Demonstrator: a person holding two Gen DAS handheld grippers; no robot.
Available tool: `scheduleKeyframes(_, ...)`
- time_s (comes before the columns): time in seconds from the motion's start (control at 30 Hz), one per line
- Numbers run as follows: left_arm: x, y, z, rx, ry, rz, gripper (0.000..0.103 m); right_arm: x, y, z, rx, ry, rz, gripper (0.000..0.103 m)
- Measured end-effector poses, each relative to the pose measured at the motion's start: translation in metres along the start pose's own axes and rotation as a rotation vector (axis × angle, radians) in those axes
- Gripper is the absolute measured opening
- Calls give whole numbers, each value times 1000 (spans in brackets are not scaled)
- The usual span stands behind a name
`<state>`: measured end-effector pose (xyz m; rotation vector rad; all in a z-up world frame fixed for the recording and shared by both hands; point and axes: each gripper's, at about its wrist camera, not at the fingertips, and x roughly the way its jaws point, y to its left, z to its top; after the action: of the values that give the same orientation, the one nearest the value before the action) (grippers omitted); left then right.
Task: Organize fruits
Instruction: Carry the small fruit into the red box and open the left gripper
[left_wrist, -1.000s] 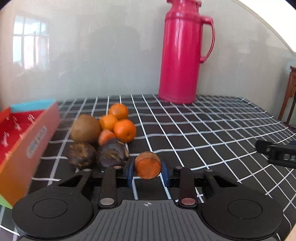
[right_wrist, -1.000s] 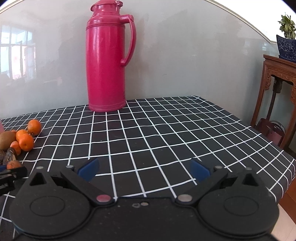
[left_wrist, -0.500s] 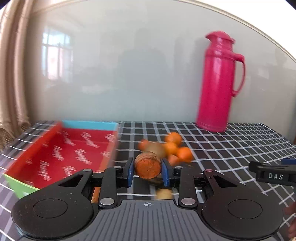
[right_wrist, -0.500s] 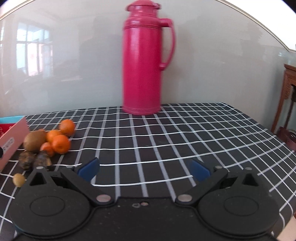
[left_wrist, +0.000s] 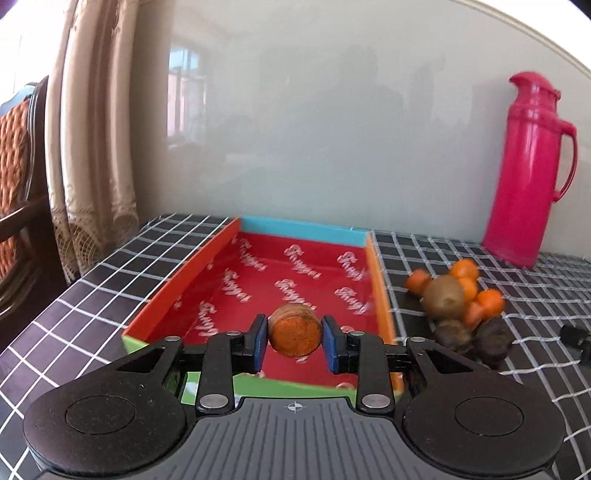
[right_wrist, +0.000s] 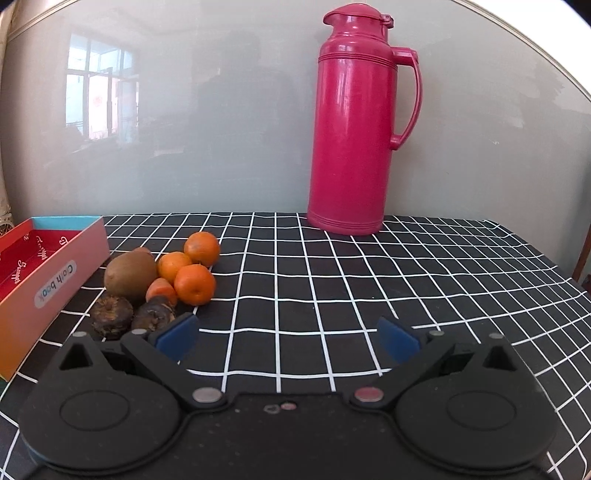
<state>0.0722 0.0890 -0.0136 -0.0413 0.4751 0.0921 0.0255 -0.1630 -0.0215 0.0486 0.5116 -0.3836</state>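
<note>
Orange carrot stub (left_wrist: 294, 334), short and round with a flat cut face, clamped between the blue pads of the left gripper (left_wrist: 294, 345) and held above the near end of the shallow red cardboard box (left_wrist: 207, 275), nothing yet lying inside. Grip narrow and only across the stub's curved flanks: likely to roll or squirt out if squeezed unevenly or tilted. Released from this height, likely to bounce on the printed red floor and roll toward the low orange wall; released too far back, liable to strike the green near rim and land on the black checked tablecloth (right_wrist: 332, 295). To the right of the box, the heap of small orange tangerines (right_wrist: 194, 284), brown fuzzy kiwi (right_wrist: 129, 275), another carrot piece (right_wrist: 161, 288) and two dark wrinkled fruits (right_wrist: 112, 316), just beside the box wall and easily scattered by a careless sweep. Right gripper (right_wrist: 288, 338) spread wide and empty, low over the cloth near that heap. Tall pink plastic thermos (right_wrist: 354, 122) upright at the back, well apart from the action.
</note>
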Motion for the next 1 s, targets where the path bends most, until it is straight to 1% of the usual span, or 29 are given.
scheduleKeyframes(0.13, -5, 3, -3, -5, -15, 9, 31, 1, 4, 0, 3, -2, 9, 103)
scheduleKeyframes(0.2, -6, 3, -3, -3, -9, 7, 34, 1, 9, -1, -9, -5, 17, 103)
scheduleKeyframes(0.23, -7, 3, -4, -2, -14, 4, 47, 1, 10, -1, -14, -7, 20, 103)
scheduleKeyframes(0.27, -8, 2, -4, 1, -25, 10, 70, 1, 12, -1, -19, -8, 24, 103)
scheduleKeyframes(0.33, -14, -1, -3, 15, -80, 38, 90, 0, 13, -2, -27, -13, 28, 103)
scheduleKeyframes(0.37, -18, -3, -3, 29, -113, 45, 95, -1, 12, -2, -29, -17, 32, 103)
scheduleKeyframes(0.43, -21, -5, -3, 42, -132, 52, 101, -4, 8, -1, -19, -27, 47, 103)
scheduleKeyframes(0.5, -21, -8, -3, 49, -136, 62, 103, -7, 3, 0, -8, -37, 66, 103)
scheduleKeyframes(0.63, -23, -12, -2, 53, -155, 91, 103, -12, 1, -1, -34, -55, 47, 103)
scheduleKeyframes(0.87, -27, -5, -2, 19, -172, 120, 103, -11, 0, -1, -47, -51, 41, 103)
scheduleKeyframes(1.0, -25, 1, -3, 2, -165, 145, 103, -10, 2, -1, -38, -40, 70, 103)
